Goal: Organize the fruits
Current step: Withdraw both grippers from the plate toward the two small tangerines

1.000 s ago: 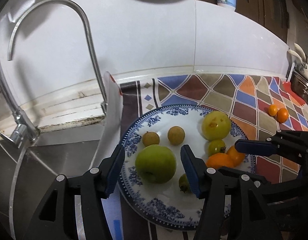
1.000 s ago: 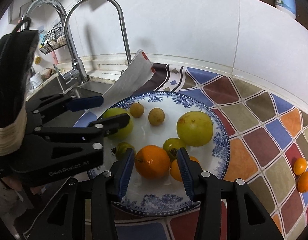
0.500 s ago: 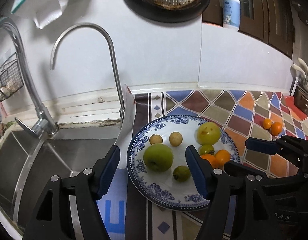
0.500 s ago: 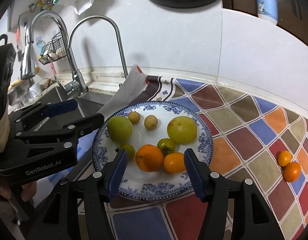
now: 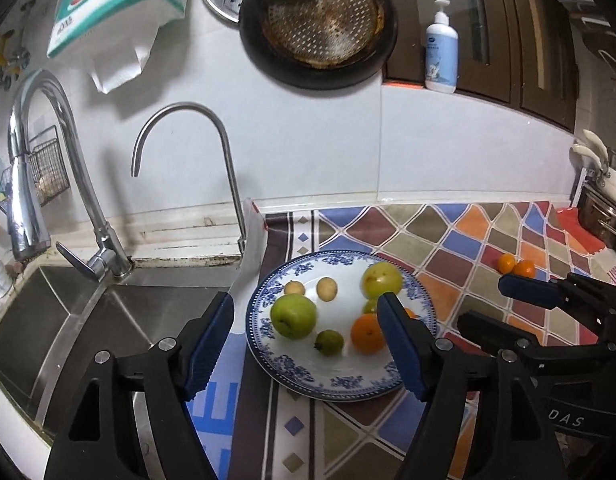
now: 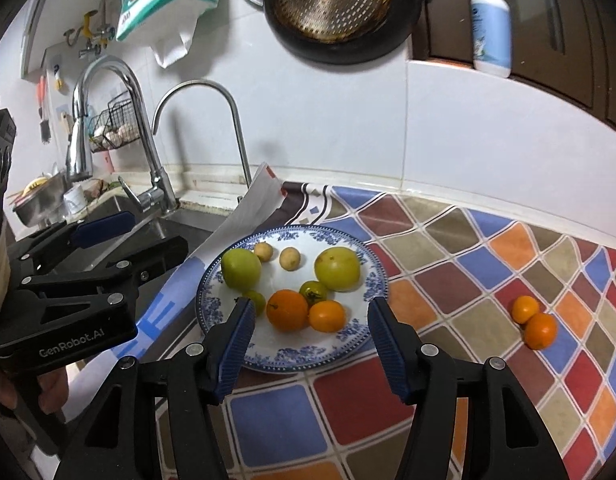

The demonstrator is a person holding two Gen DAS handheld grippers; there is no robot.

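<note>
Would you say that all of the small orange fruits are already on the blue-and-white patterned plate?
No, two small orange fruits lie off the blue-and-white patterned plate, side by side on the colourful tiled counter mat.

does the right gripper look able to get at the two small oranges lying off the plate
Probably yes. The two small oranges lie alone on the bare patterned mat, right of the plate, with nothing over them. The right gripper is open and empty.

The surface (image 6: 488,272) wears a colourful patterned cloth (image 6: 448,240). A blue-rimmed plate (image 6: 372,276) of fruit rests on it beside the sink (image 5: 68,312); two small oranges (image 6: 534,322) lie well apart.
</note>
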